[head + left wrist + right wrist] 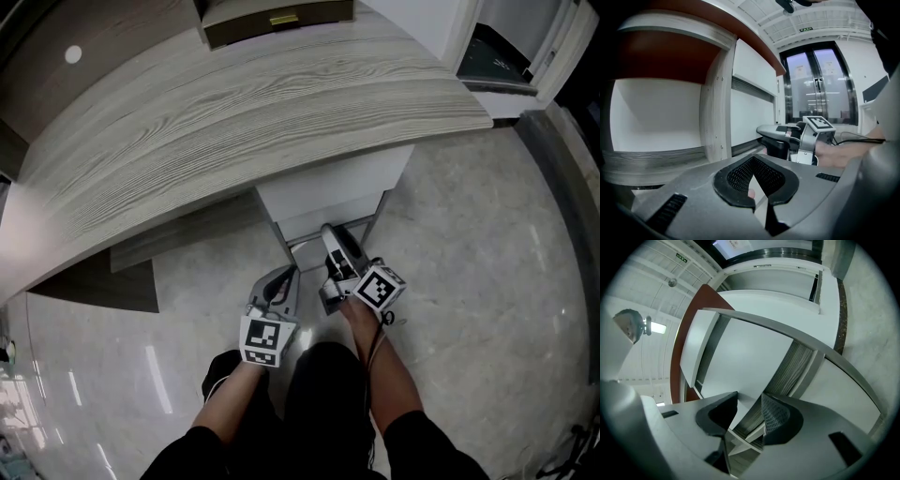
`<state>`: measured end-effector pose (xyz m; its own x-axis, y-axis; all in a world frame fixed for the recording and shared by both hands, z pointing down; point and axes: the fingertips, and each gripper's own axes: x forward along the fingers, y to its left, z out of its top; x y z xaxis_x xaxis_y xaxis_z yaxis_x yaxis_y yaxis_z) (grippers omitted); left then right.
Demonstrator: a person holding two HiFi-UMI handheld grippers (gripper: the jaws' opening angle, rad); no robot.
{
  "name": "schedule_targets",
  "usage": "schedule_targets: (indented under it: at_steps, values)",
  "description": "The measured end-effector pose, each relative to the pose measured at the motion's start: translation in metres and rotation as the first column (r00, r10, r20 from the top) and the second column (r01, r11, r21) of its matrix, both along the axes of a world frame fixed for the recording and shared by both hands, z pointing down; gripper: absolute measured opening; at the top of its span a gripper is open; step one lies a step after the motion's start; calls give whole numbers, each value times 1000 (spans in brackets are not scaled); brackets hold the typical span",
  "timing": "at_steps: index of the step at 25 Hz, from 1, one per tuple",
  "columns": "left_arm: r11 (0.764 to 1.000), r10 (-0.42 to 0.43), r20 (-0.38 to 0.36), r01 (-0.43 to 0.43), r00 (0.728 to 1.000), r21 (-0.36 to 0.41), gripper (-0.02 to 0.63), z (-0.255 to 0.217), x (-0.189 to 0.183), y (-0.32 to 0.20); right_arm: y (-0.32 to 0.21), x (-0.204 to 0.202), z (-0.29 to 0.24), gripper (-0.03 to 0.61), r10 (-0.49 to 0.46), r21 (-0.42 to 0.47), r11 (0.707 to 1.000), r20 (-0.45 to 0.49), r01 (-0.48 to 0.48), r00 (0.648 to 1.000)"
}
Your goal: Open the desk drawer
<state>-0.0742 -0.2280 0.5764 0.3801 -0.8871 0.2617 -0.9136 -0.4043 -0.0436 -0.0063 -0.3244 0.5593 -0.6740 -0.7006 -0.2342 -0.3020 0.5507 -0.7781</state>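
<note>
Under the wood-grain desk (pixel 216 122) stands a white drawer unit (pixel 328 183) with a grey bar handle (pixel 309 241) low on its front. My right gripper (pixel 330 234) points at that handle with its jaws open. In the right gripper view the right gripper (pixel 750 398) has nothing pressed between its pads. There the handle (pixel 787 333) crosses just above its tips, in front of the white drawer front (pixel 750 352). My left gripper (pixel 286 275) hangs lower and to the left, shut and empty. In its own view the left gripper (pixel 753 161) looks past the right gripper (pixel 787 136).
A shallow box (pixel 277 19) sits at the desk's far edge. A white cabinet (pixel 511 56) stands at the back right. A dark panel (pixel 103 281) lies under the desk at left. Glossy tiled floor (pixel 487 281) spreads to the right. Glass doors (pixel 815 89) show beyond.
</note>
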Motion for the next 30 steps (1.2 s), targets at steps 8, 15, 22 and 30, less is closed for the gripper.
schedule_targets:
  at_steps: [8, 15, 22, 30]
  values:
    - [1000, -8, 21, 8, 1000, -2, 3, 1, -4, 5, 6, 3, -5, 112, -3, 22, 1000, 23, 2, 1000]
    - [1000, -6, 25, 6, 1000, -2, 3, 1, 0, 10, 14, 6, -9, 84, -10, 35, 999, 3, 9, 1000]
    - [1000, -6, 29, 6, 1000, -2, 3, 3, -1, 14, 26, 12, -5, 72, 7, 48, 999, -17, -6, 1000]
    - [1000, 2, 28, -2, 1000, 6, 3, 1, 4, 17, 45, 23, 3, 71, 12, 54, 998, -45, -10, 999]
